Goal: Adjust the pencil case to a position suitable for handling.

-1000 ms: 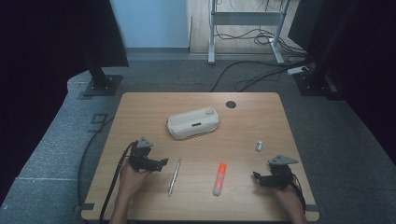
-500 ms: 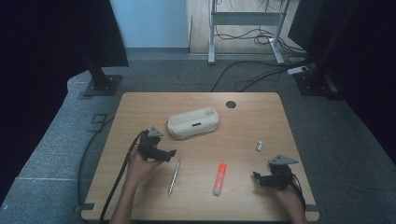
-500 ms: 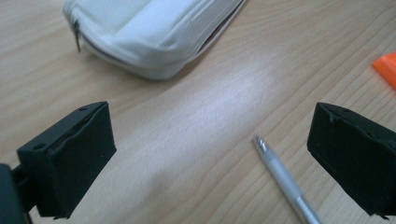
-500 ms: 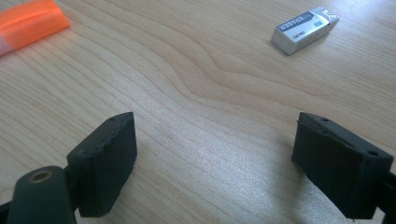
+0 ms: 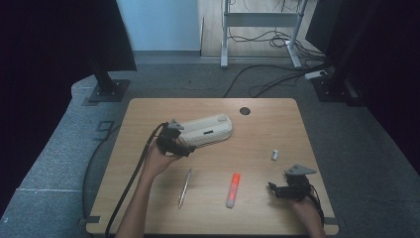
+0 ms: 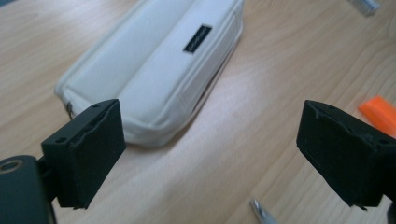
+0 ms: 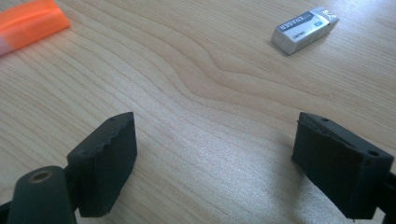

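Orange marker, eraser, probably a pen

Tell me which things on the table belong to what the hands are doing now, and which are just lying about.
In the job:
- white pencil case, at which the left gripper reaches, jaws open and just closing a little, nothing between them
- left gripper

Lying about:
- pen
- orange marker
- eraser
- right gripper, open, resting near the table edge
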### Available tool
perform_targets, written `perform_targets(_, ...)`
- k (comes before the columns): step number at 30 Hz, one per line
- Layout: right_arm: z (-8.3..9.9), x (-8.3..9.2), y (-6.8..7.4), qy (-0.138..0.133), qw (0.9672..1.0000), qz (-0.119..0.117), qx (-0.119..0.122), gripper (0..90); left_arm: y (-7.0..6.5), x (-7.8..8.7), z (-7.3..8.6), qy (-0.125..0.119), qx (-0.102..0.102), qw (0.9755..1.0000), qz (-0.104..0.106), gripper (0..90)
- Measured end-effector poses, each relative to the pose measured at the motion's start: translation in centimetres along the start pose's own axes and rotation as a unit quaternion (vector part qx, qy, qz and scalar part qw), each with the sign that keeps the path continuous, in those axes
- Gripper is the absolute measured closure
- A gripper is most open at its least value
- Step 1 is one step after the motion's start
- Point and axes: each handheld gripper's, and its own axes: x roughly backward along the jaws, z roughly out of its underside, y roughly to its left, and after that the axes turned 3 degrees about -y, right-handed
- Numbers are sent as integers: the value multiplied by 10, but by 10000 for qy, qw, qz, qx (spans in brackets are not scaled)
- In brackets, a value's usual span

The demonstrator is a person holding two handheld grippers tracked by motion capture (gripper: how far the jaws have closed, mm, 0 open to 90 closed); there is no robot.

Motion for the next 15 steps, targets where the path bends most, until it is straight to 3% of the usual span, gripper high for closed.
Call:
perform_targets(3,0,0,0,0,10000,0,-2,132,2,-6,-11,40,-38,9998,170,80)
perform_targets(8,0,0,0,-6,10000,-2,6,132,4,-14,-25,148,-172,9996,152,103)
perform_targets(10,0,0,0,-10,10000,-3,13,132,6,-17,-29,79,-159,9996,199,140)
perform_targets(12,0,0,0,-10,10000,-4,13,132,9,-27,-32,38,-122,9991,411,145)
perform_targets(15,0,0,0,-10,10000,-4,12,132,11,-35,-32,52,-93,9990,445,162)
